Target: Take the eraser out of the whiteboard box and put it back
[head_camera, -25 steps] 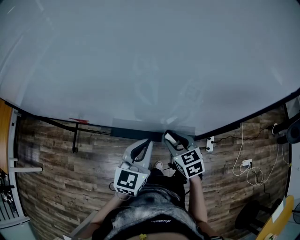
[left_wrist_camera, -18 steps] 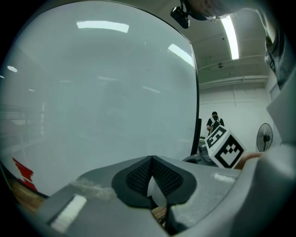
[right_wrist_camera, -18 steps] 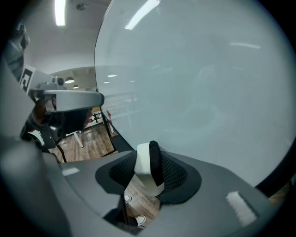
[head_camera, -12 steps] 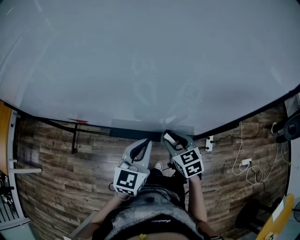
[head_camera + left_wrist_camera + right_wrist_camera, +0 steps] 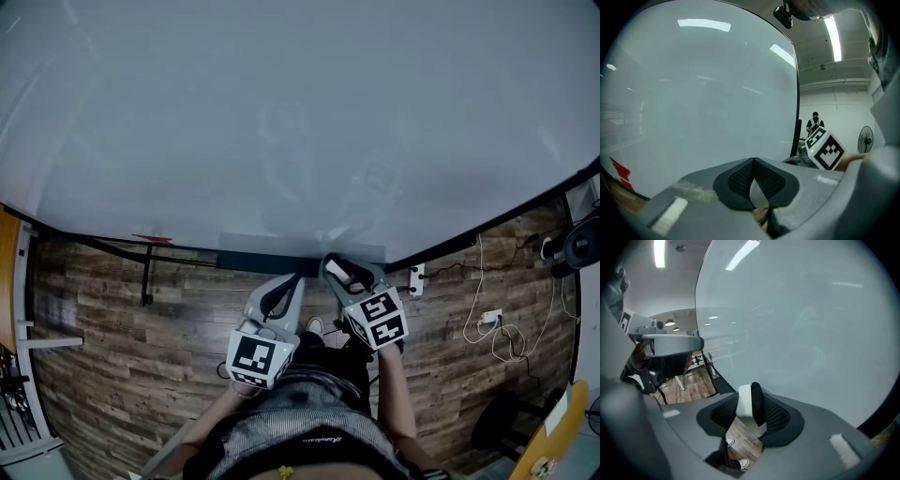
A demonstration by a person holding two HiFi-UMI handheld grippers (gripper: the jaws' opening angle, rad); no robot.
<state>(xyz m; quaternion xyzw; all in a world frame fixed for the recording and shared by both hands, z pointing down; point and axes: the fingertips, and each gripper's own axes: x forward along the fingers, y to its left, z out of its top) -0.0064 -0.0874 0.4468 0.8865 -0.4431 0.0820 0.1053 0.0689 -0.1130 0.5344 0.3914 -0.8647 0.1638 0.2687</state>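
Observation:
My right gripper [image 5: 338, 272] is shut on the eraser [image 5: 335, 268], a small white block with a black felt side. It is held just in front of the whiteboard's lower edge, above the grey whiteboard box [image 5: 258, 247]. In the right gripper view the eraser [image 5: 751, 403] stands upright, pinched between the black pads [image 5: 777, 416]. My left gripper [image 5: 292, 282] hovers beside it to the left. Its pads [image 5: 740, 180] meet at the tips with nothing between them.
The large whiteboard [image 5: 281, 112] fills the upper part of the head view. Below it lies wood floor with the board's black stand leg [image 5: 148, 274] at left. Cables and a power strip [image 5: 489, 326] lie at right. A person [image 5: 814, 123] and a fan [image 5: 865, 139] stand far off.

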